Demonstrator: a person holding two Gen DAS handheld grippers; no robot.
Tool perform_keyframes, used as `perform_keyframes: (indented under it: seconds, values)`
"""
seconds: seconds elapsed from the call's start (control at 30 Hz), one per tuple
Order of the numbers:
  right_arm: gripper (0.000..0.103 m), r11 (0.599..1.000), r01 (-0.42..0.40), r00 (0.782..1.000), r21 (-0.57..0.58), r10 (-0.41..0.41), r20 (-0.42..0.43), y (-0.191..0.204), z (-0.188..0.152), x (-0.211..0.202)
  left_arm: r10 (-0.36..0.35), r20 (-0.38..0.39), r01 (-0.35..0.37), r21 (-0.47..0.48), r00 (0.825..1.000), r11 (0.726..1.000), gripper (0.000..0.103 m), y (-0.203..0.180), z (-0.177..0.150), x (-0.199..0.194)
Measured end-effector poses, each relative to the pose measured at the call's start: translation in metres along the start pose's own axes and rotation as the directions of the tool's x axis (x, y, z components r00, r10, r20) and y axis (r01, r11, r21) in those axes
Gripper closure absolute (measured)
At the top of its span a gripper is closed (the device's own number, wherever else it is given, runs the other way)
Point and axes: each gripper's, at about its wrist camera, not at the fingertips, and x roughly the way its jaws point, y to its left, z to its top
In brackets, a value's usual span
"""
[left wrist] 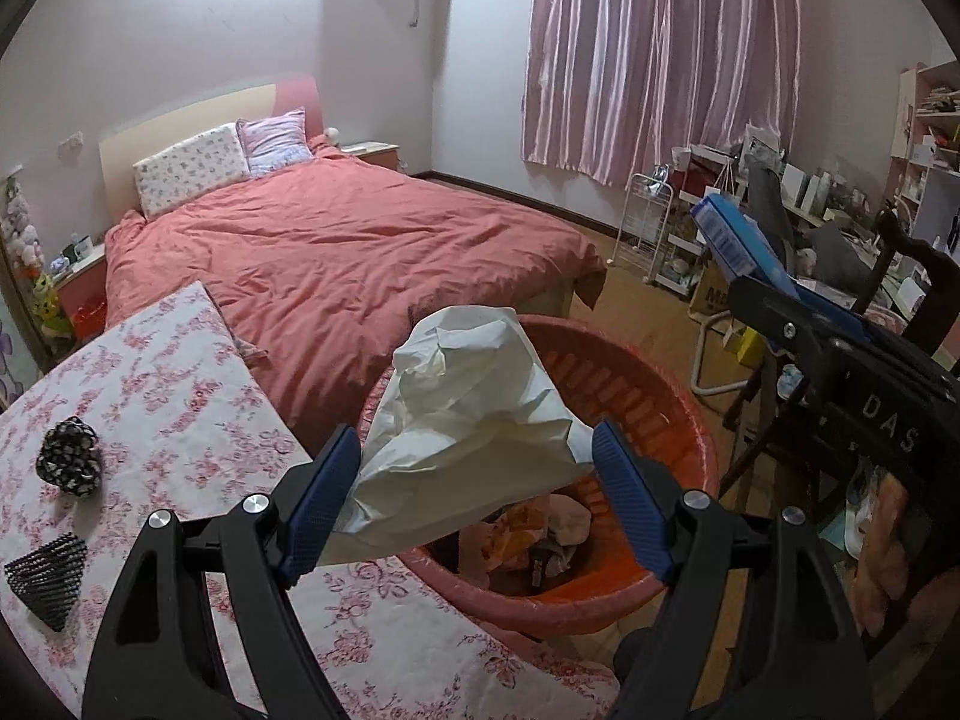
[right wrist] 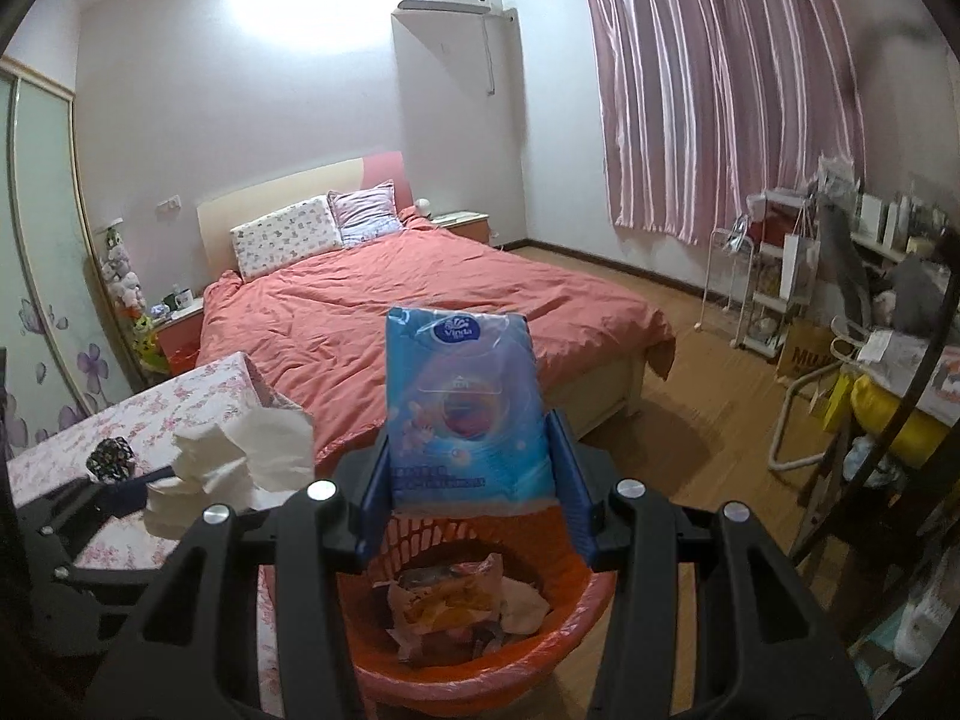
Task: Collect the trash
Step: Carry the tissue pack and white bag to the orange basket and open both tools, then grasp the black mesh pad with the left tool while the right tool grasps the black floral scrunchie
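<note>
My left gripper is shut on a crumpled white paper and holds it over the near rim of the red trash basket; the paper also shows in the right wrist view. My right gripper is shut on a blue tissue pack and holds it upright above the same basket, which has wrappers and paper inside. The tissue pack shows in the left wrist view at the right.
A floral-covered table at the left carries a black patterned bundle and a black mesh piece. A bed with a red duvet lies behind. A cluttered desk, rack and chair stand at the right on wooden floor.
</note>
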Motion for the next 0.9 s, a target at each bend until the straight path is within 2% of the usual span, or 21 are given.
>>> perform_keyframes:
  seconds: [0.27,0.4,0.47,0.63,0.83,0.9]
  values:
    - [0.056,0.998,-0.030,0.999,0.047,0.031,-0.036,-0.007,-0.001,0.022,-0.011,-0.033,0.011,0.000,0.999,1.000,0.024,-0.005,0.000,0.015]
    - [0.049,0.989,-0.086,0.994,0.122,0.094,-0.062,-0.016,0.003,0.039,-0.022,-0.060,0.022,-0.011,0.998,1.000,0.022,-0.006,-0.002,0.023]
    - [0.041,0.984,-0.093,0.993,0.152,0.104,-0.064,-0.019,0.004,0.044,-0.024,-0.076,0.022,-0.021,0.997,1.000,0.022,-0.004,-0.003,0.027]
    - [0.034,0.990,-0.061,0.996,0.123,0.068,-0.053,-0.015,0.000,0.041,0.003,-0.101,-0.007,-0.037,0.995,0.999,0.020,0.001,-0.011,0.028]
    - [0.033,0.998,-0.014,0.998,0.067,0.018,-0.054,-0.008,-0.004,0.033,0.066,-0.109,-0.072,-0.056,0.992,0.996,0.019,0.020,-0.019,0.018]
    - [0.033,0.999,0.003,0.999,0.042,-0.001,-0.048,-0.003,-0.004,0.030,0.109,-0.102,-0.114,-0.051,0.989,0.992,0.019,0.029,-0.024,0.008]
